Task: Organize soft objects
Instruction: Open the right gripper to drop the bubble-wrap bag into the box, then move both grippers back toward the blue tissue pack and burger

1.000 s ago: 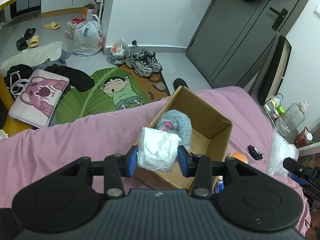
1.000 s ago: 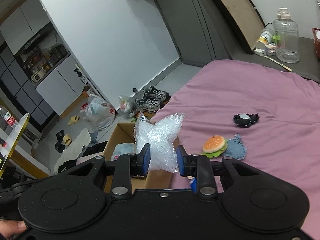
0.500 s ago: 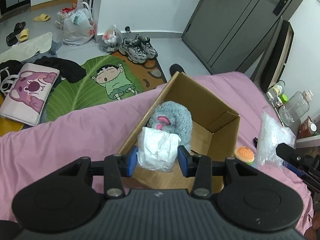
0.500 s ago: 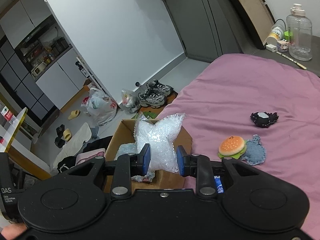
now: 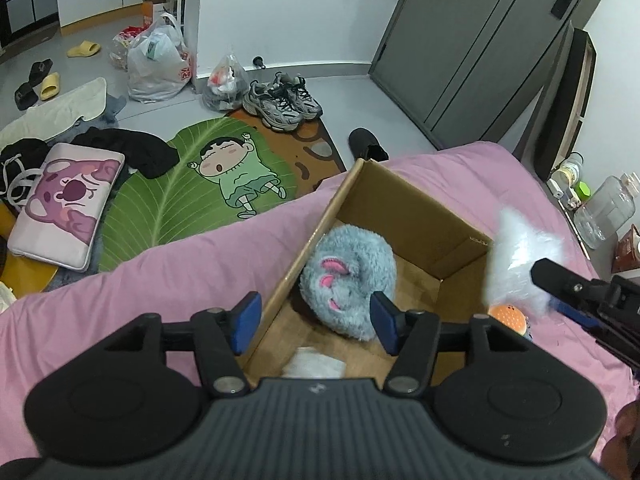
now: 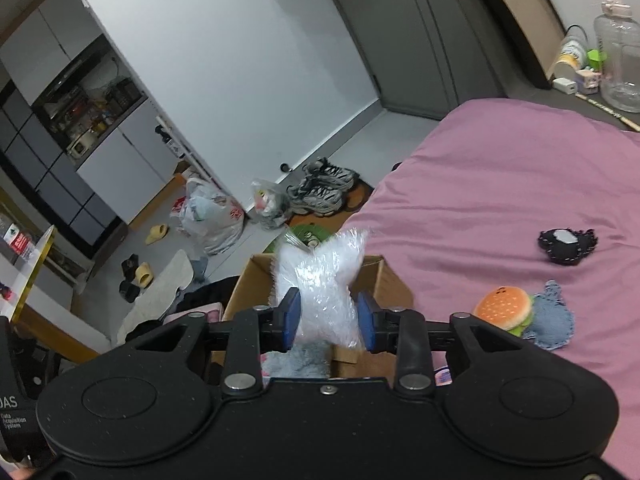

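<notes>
Left wrist view looks down over a cardboard box [image 5: 404, 216] standing open on a pink bed [image 5: 192, 264]. The left gripper [image 5: 314, 322] hangs above the box's near end, its jaws opening with nothing between the blue pads; a white crumpled wad [image 5: 314, 366] lies on the box floor just below them. A grey plush toy [image 5: 348, 276] with pink ears fills the middle of the box against its left wall. At the right edge of this view the right gripper reaches in, carrying a clear plastic bag [image 5: 516, 264] over the box's right wall. From the right wrist view, the right gripper [image 6: 327, 320] has its jaws opening too, with the bag [image 6: 320, 280] between the pads and appearing to touch both, above the box [image 6: 376, 280]. Beside the box on the bed lie a burger plush [image 6: 504, 308] touching a blue denim piece [image 6: 554, 320], and farther off a black patch [image 6: 568, 245].
</notes>
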Demonstrator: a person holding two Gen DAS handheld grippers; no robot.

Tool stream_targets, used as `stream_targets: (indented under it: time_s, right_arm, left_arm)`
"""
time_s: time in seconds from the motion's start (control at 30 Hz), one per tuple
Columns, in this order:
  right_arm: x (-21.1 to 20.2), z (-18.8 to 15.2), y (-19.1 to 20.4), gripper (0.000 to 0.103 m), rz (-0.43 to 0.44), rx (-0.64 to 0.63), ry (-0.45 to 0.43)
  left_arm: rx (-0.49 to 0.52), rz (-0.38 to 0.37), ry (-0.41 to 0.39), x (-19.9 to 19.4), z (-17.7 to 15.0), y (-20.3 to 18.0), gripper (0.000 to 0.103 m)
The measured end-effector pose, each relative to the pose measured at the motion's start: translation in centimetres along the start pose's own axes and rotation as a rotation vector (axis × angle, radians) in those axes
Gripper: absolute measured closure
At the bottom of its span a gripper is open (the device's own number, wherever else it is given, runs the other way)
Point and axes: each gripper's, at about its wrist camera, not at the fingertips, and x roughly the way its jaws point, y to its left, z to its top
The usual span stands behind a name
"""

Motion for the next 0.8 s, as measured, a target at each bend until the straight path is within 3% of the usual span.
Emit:
stream_targets:
  time_s: [0.07,0.3,0.37,0.5,0.8]
  right_arm:
    - [-0.1,-0.1,0.0,0.054,-0.008,-0.005,0.005]
    - [-1.7,0.5,-0.1,0.047,-0.022,-0.009,-0.007]
    - [-2.2,0.7,-0.4,0.039,-0.026,-0.003,0.001]
    - [-2.9,1.1,-1.4,0.035,-0.031,-0.004,0.024]
    - [-5.1,2.1,-3.5,0.02,-0.033,-0.023,0.05]
  left_arm:
    - [0.0,0.002,0.001,-0.1,-0.1,0.0,0.044]
    - [0.036,0.011,-0.021,-1.5,-0.7,-1.0,0.029]
    - [0.052,0.01,-0.032,-2.0,-0.8,-1.3,0.026]
    - [0.065,0.001,-0.048,-2.9,-1.1,-2.0,0.018]
    - [0.107,-0.008,-0.063,-4.6,-2.2,-4.7,0.015]
